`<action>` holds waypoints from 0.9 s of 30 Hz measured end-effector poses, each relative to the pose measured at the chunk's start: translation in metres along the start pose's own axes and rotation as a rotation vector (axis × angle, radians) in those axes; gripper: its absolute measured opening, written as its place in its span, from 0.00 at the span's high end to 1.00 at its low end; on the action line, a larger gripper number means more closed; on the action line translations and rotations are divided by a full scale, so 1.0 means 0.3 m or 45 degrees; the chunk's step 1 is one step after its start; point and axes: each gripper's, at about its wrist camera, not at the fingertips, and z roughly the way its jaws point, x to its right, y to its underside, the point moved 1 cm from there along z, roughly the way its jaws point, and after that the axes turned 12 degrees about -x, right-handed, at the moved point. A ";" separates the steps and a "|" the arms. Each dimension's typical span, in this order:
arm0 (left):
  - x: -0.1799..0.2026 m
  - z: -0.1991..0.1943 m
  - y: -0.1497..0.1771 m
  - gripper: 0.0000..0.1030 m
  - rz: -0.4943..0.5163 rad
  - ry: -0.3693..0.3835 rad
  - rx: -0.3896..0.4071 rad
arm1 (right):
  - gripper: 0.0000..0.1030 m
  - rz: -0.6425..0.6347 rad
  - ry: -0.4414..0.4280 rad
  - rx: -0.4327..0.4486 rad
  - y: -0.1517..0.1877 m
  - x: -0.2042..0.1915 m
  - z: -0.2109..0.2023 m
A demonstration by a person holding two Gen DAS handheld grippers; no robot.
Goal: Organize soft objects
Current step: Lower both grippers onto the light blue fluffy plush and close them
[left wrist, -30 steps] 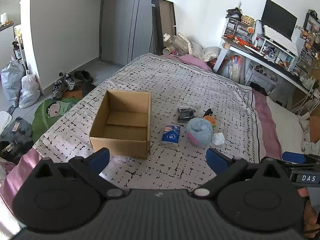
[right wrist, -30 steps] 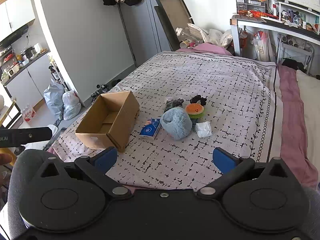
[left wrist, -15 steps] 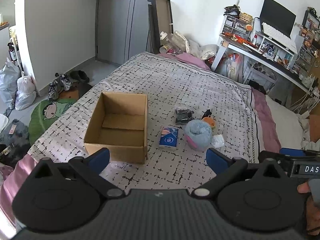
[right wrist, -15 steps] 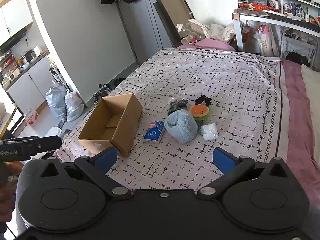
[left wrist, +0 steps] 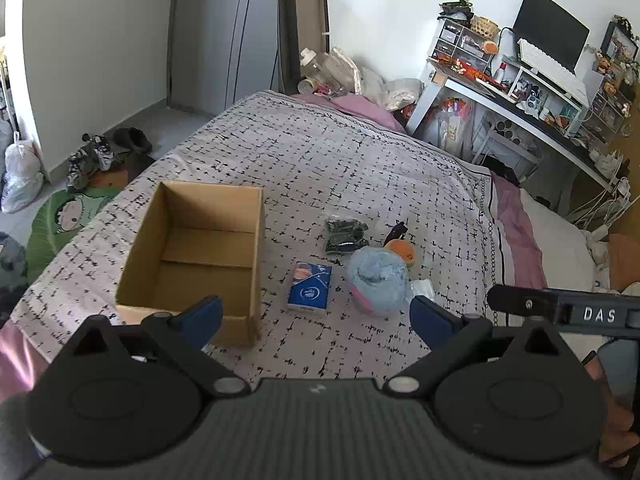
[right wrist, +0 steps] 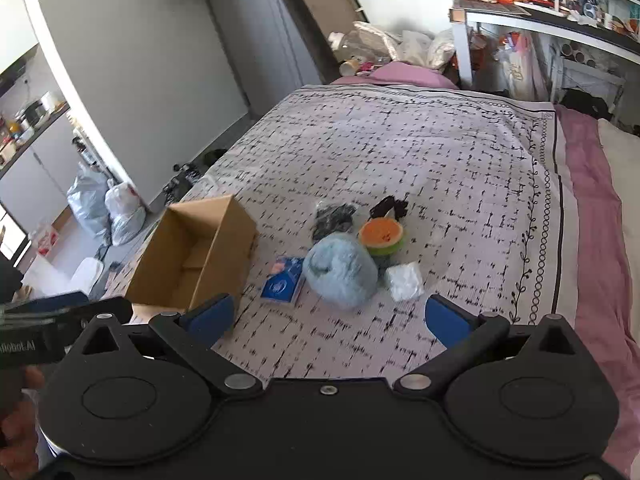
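Two claws are in my hands, both held above the near edge of the bed (left wrist: 360, 152), and both have their blue fingers spread wide apart with nothing between them. My left claw (left wrist: 316, 316) looks down over the cardboard box (left wrist: 196, 256), which stands open and empty on the patterned bedspread. My right claw (right wrist: 328, 318) faces the small cluster of soft things just to the right of the box. Nearest the box lies a blue tissue pack (left wrist: 310, 288), flat on the spread. Beside it sits a fluffy light-blue plush (right wrist: 340, 272), touching an orange-and-green plush (right wrist: 380, 236) behind it and a white crumpled packet (right wrist: 404, 280) at its right. A dark bagged item (left wrist: 345, 234) lies behind the tissue pack, and a small black item (right wrist: 388, 207) lies past the orange plush.
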 end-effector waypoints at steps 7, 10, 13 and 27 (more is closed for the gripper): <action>0.008 0.088 -0.071 0.03 -0.018 0.050 -0.026 | 0.15 0.097 -0.007 -0.079 -0.076 0.050 0.087; 0.015 0.134 -0.103 0.04 -0.024 0.064 -0.049 | 0.19 0.141 0.004 -0.125 -0.104 0.071 0.133; 0.020 0.182 -0.131 0.09 -0.041 0.092 -0.080 | 0.20 0.169 -0.005 -0.163 -0.131 0.085 0.171; 0.013 0.397 -0.238 0.37 -0.147 0.190 -0.249 | 0.46 0.258 -0.086 -0.307 -0.226 0.122 0.350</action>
